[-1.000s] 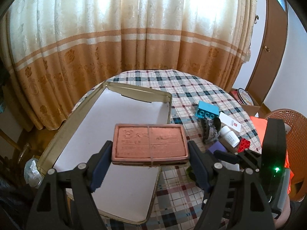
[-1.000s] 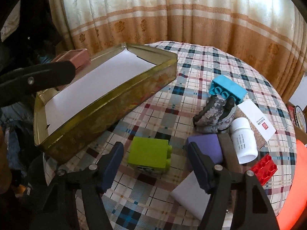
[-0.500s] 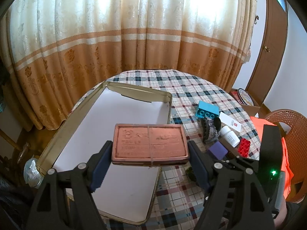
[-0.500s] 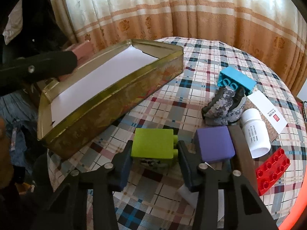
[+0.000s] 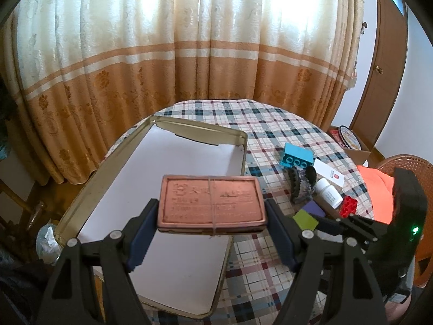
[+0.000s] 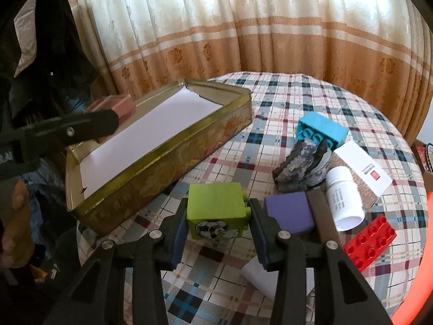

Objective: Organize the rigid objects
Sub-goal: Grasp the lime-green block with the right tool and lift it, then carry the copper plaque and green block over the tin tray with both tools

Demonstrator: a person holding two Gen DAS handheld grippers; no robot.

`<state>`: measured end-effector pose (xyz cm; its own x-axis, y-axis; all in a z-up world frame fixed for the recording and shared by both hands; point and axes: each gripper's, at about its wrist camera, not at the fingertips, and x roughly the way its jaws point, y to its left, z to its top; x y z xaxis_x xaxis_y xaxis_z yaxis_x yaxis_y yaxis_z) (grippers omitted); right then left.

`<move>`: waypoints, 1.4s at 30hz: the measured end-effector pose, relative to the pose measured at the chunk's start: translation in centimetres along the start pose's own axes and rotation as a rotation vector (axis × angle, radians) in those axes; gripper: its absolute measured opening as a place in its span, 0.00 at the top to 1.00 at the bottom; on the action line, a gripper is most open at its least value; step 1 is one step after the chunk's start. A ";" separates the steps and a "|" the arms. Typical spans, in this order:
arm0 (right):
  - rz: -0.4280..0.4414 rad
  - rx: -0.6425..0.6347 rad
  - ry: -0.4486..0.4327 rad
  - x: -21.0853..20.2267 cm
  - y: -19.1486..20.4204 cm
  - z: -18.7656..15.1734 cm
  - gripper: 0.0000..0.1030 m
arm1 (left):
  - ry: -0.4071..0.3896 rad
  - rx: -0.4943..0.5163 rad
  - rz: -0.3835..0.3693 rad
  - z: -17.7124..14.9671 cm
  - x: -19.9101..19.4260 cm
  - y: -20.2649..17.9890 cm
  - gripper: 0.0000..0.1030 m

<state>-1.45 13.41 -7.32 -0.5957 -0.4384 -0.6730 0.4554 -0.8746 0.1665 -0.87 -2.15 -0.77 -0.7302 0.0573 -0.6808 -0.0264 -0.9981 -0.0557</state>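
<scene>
My left gripper [image 5: 212, 233] is shut on a flat copper-pink case [image 5: 211, 205] with a rubber band round it, held level above the near end of the gold tin tray [image 5: 238, 135], which is lined with white paper. My right gripper [image 6: 217, 237] is shut on a lime green toy block [image 6: 216, 208] with a football picture, lifted just off the checked tablecloth beside the tray's long wall [image 6: 162, 168]. The pink case [image 6: 119, 105] and the left gripper's arm show at the left in the right wrist view. The green block [image 5: 305, 219] also shows in the left wrist view.
To the right of the green block lie a purple block [image 6: 289, 212], a blue brick [image 6: 320, 131], a grey patterned hair clip [image 6: 303, 168], a white bottle [image 6: 342, 195], a white card box [image 6: 362, 170] and a red brick [image 6: 370, 241]. A wicker chair [image 5: 406, 162] stands right of the round table.
My right gripper has closed on the green block and lifted it slightly off the cloth. My left gripper stays still, holding the pink case above the tray.
</scene>
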 end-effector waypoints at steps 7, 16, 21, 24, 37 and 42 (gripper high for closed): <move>-0.007 -0.011 -0.024 -0.5 0.1 0.5 0.56 | 0.006 -0.008 0.014 -0.2 0.5 0.5 0.25; -0.010 -0.035 -0.043 -0.7 0.5 1.5 0.56 | 0.008 -0.020 0.030 -0.2 1.0 1.1 0.25; -0.019 -0.050 -0.053 -0.9 0.9 2.2 0.56 | 0.001 -0.026 0.051 -0.1 1.1 1.7 0.25; -0.030 -0.063 -0.060 -1.0 1.3 2.8 0.56 | -0.011 -0.032 0.065 0.0 1.0 2.2 0.25; -0.020 -0.118 -0.084 -0.6 3.7 5.5 0.56 | -0.044 -0.073 0.119 0.8 0.7 5.1 0.25; -0.012 -0.132 -0.087 -0.2 4.3 6.4 0.56 | -0.030 -0.078 0.133 0.5 1.4 5.6 0.25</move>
<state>-3.64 8.40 -1.84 -0.6544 -0.4491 -0.6083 0.5274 -0.8476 0.0584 -2.39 -7.69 -1.64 -0.7438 -0.0768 -0.6639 0.1242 -0.9920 -0.0244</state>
